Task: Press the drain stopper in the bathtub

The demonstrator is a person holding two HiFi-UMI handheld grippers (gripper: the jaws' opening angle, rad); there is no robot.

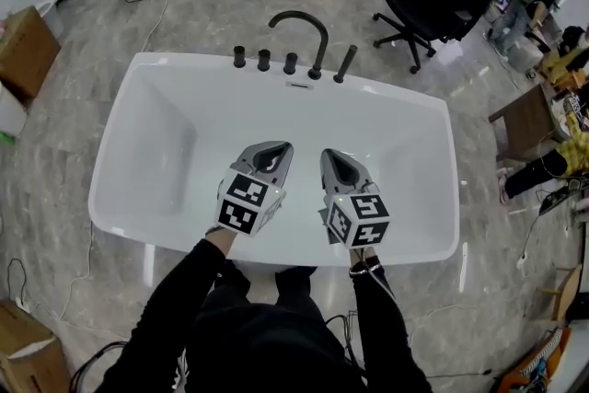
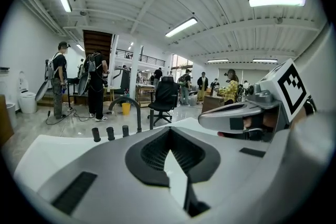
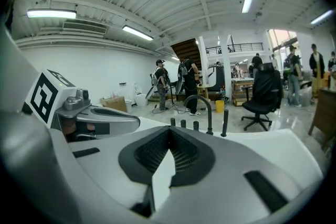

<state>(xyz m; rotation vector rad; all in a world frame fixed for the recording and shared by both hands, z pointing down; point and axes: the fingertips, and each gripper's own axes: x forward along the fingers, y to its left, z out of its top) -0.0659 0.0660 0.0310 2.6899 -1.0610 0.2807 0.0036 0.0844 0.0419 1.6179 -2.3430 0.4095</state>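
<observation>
Bathtub [image 1: 166, 143]: left gripper [image 1: 279, 147], right gripper [image 1: 328, 155] just inside near rim, fingers pressed together, holding nothing.

**Head camera high, gripper cameras low**

The head view looks steeply down from close above the left gripper [image 1: 276, 149] and right gripper [image 1: 332, 157]. Each gripper view faces level along its own jaws. All three share the black arched metal faucet [image 1: 299, 13] [image 2: 138, 118] [image 3: 210, 115] ahead.

bright ceiling strip lights [image 2: 277, 1], fisheye-warped edges
</observation>
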